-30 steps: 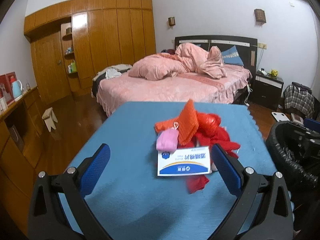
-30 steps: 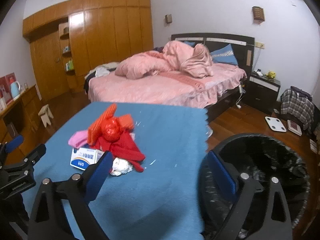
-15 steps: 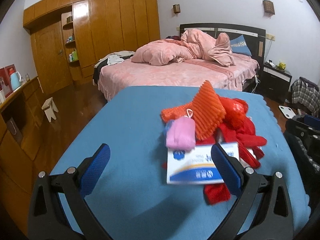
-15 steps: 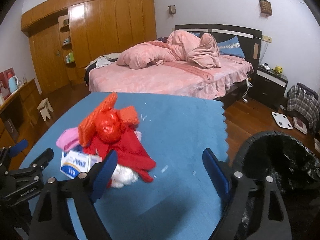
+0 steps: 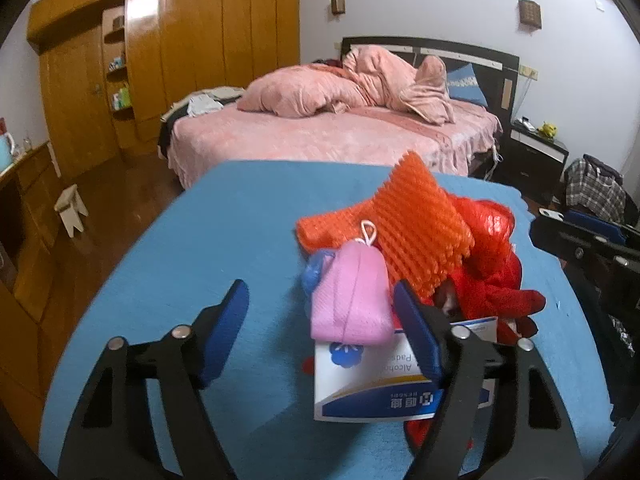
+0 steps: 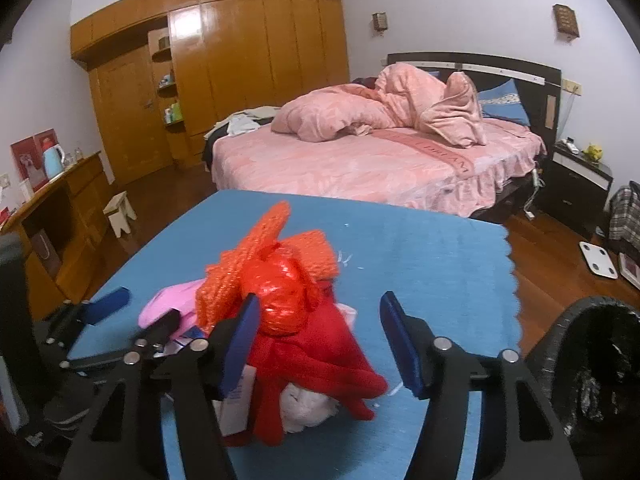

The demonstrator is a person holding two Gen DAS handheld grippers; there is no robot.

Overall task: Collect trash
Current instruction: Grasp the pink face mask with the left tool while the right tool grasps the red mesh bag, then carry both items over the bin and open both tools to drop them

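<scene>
Trash sits heaped on the blue table (image 5: 208,240), and through the left wrist camera we see our left gripper (image 5: 320,320) with its fingers spread wide, gripping nothing. Its right finger lies over the white and blue box (image 5: 360,392), and the pink pouch (image 5: 350,292) rests on that box just inside the gap; behind them rise the orange mesh (image 5: 412,228) and the crumpled red bag (image 5: 486,220). We judge this to be the approach before a first pick, with nothing lifted yet. From the right wrist camera, our right gripper (image 6: 316,340) also has its fingers apart and holds nothing; its left finger stands in front of the red bag, while the red cloth (image 6: 320,360) and a white wad (image 6: 308,408) lie between the fingers, low in the gap. The black-lined bin (image 6: 592,368) waits at the table's right edge, beside this gripper. Next, we think, one gripper must settle around a single piece, most likely the red cloth or the pouch, and close firmly on it before carrying it to the bin. Because the pieces overlap, a loose pinch may drag neighbours along or let soft fabric slip.
</scene>
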